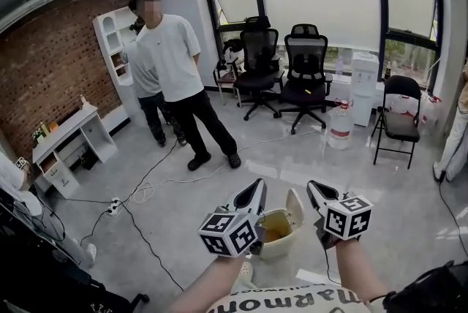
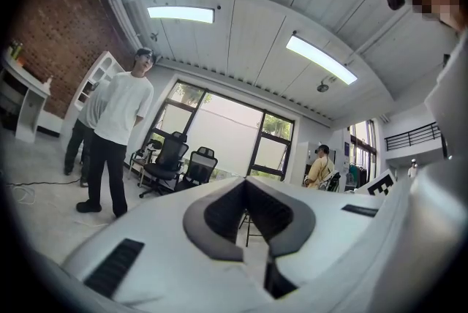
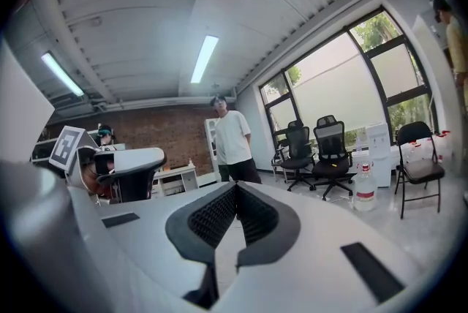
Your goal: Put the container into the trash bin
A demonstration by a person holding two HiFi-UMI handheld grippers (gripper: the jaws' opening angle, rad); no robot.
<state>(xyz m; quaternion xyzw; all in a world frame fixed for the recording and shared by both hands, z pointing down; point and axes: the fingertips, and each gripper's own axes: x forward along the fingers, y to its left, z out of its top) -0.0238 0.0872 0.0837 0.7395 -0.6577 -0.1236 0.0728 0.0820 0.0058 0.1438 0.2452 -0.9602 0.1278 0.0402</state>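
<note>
A cream trash bin [image 1: 287, 240] stands on the floor below and between my two grippers, its lid [image 1: 295, 206] tipped up. Its inside looks yellow-brown; I cannot make out a separate container in any view. My left gripper [image 1: 259, 184] is held level above the bin's left side, jaws shut with nothing between them [image 2: 245, 181]. The right gripper [image 1: 312, 186] hovers over the bin's right side. Its jaws meet at the tip and are empty [image 3: 235, 187]. The left gripper [image 3: 117, 174] also shows at the left of the right gripper view.
Two people [image 1: 175, 70] stand on the grey floor beyond the bin. Two black office chairs [image 1: 306, 66], a water jug [image 1: 341, 125], a water dispenser [image 1: 364, 88] and a folding chair [image 1: 398, 118] line the windows. Cables [image 1: 146, 191] run across the floor; a white desk [image 1: 69, 147] is at left.
</note>
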